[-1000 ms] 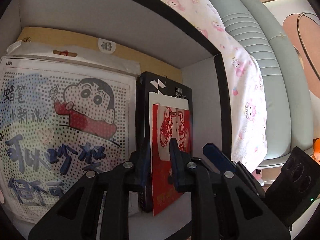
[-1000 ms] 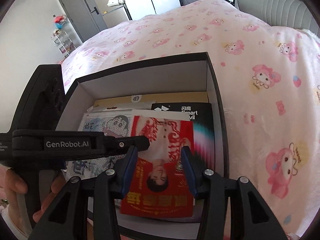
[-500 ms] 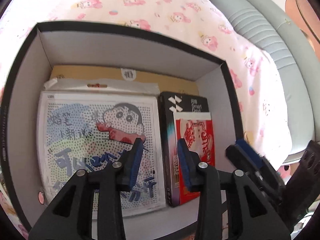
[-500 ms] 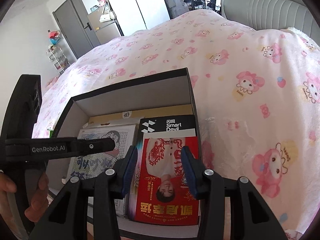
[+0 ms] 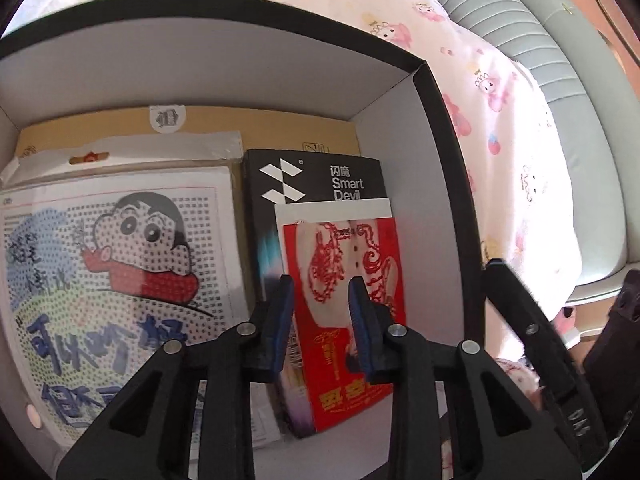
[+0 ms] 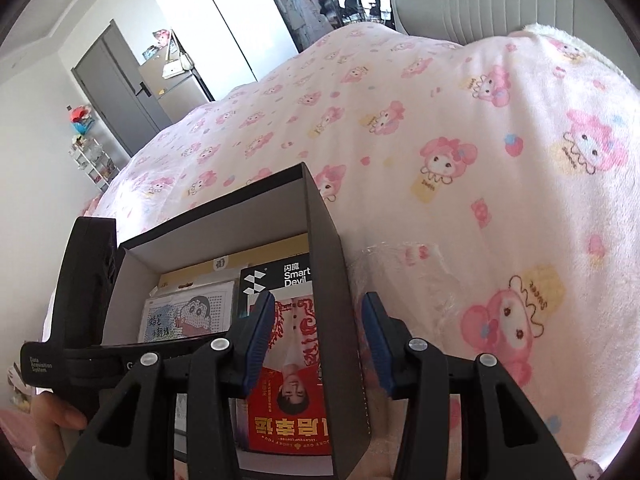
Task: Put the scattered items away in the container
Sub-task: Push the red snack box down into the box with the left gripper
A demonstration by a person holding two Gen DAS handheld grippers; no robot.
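A black box (image 5: 448,168) with a pale inside sits on the pink bed; it also shows in the right wrist view (image 6: 332,280). Inside lie a cartoon bead-art kit (image 5: 116,264), a black "Smart Devil" box (image 5: 316,180) and a red booklet (image 5: 352,280) on top of it, also seen from the right wrist (image 6: 292,392). A tan envelope (image 5: 280,128) lies beneath. My left gripper (image 5: 320,304) is open and empty above the red booklet. My right gripper (image 6: 316,336) is open and empty, straddling the box's right wall.
The pink cartoon blanket (image 6: 460,140) covers the bed around the box. A crinkled clear plastic wrapper (image 6: 404,264) lies on the blanket right of the box. A grey-green padded headboard (image 5: 532,80) runs along the right. A door and shelves stand far back.
The red booklet was let go and now lies in the box. My right gripper has pulled back and shifted right over the box wall. My left gripper moved right, over the booklet.
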